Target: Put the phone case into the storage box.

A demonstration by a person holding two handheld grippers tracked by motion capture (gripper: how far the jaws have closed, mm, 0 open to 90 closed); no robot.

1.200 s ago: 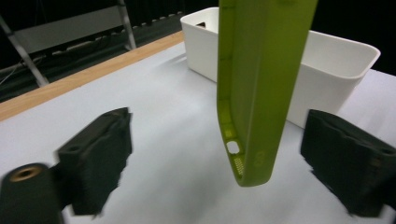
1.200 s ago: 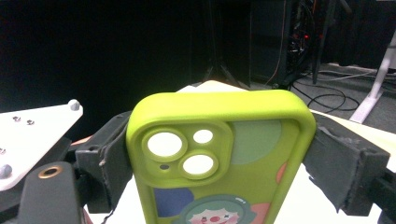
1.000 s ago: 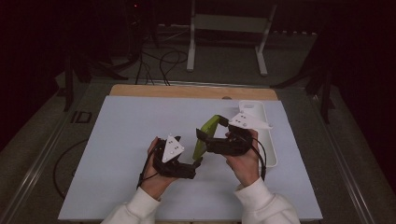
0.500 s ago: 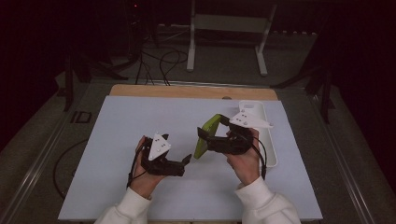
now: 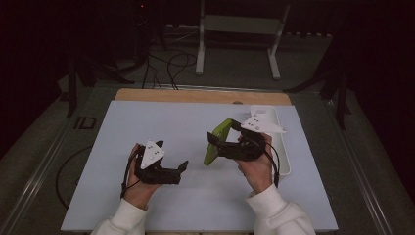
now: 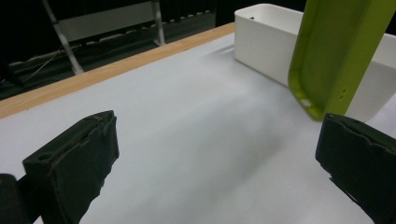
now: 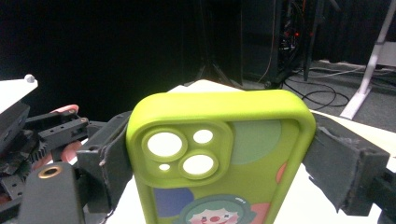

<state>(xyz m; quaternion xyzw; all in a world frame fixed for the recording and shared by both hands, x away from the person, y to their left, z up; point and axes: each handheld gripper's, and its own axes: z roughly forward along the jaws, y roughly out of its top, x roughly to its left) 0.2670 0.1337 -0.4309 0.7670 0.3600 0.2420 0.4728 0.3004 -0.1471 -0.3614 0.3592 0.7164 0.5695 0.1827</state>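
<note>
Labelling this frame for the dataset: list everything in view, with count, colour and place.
phone case: 1, lime green with a cartoon print and camera cutouts, held above the mat right of centre in the right tool
bin: 1, white, long and open-topped, at the mat's right edge
mat: 1, pale grey-blue, covers the table
table: 1, wooden edge shows along the far side of the mat
frame stand: 1, white, on the floor behind the table
cables: several, black, on the floor behind
left tool: 1, black, open, empty, over the mat's left half
right tool: 1, black, shut on the phone case
hands: 2, white sleeves, at the near edge
</note>
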